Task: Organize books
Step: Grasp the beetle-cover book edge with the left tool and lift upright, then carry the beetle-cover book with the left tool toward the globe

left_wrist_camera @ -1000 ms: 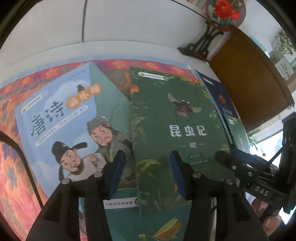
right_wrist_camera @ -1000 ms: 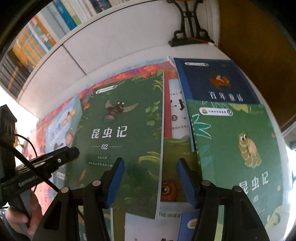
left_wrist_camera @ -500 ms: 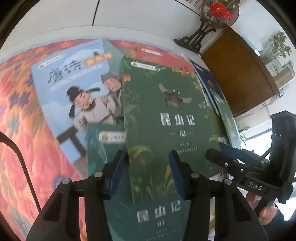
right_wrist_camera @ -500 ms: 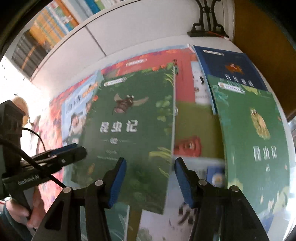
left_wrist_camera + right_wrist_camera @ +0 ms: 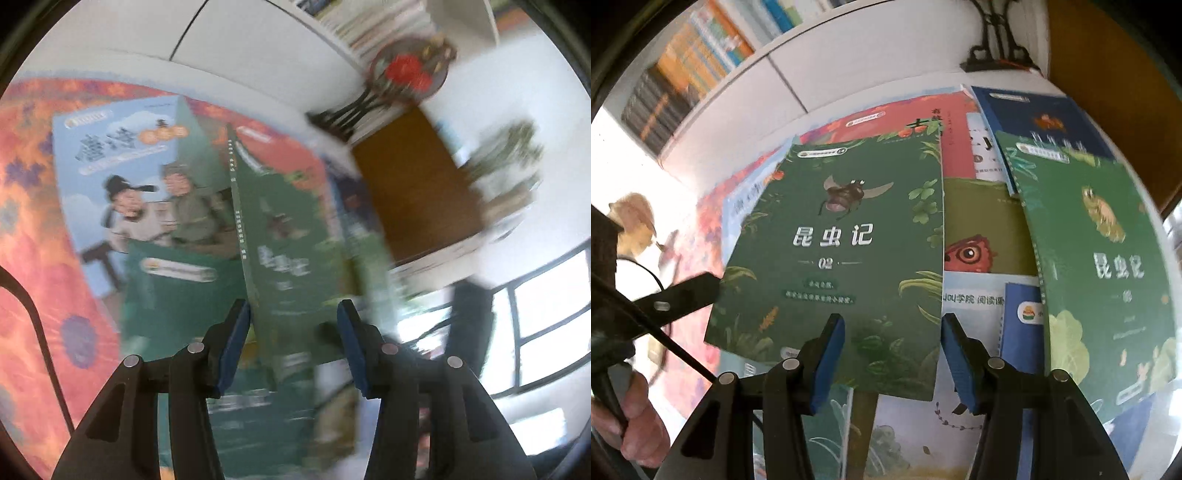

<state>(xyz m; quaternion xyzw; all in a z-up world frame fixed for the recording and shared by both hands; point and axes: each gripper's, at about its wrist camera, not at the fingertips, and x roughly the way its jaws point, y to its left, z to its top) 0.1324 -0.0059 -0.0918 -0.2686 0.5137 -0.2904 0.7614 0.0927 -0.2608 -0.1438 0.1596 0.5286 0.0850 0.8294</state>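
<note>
Lifting off the scattered pile, the green beetle book (image 5: 846, 236) is now tilting up on edge; your left gripper (image 5: 291, 347) and right gripper (image 5: 892, 354) are both standing apart, gripping nothing that I can see.

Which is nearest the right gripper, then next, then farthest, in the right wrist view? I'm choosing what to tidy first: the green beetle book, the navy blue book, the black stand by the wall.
1. Green beetle book: directly ahead of the right gripper, its bottom edge between the fingers.
2. Navy blue book: farther back, to the right.
3. Black stand: at the wall, farthest.
</note>
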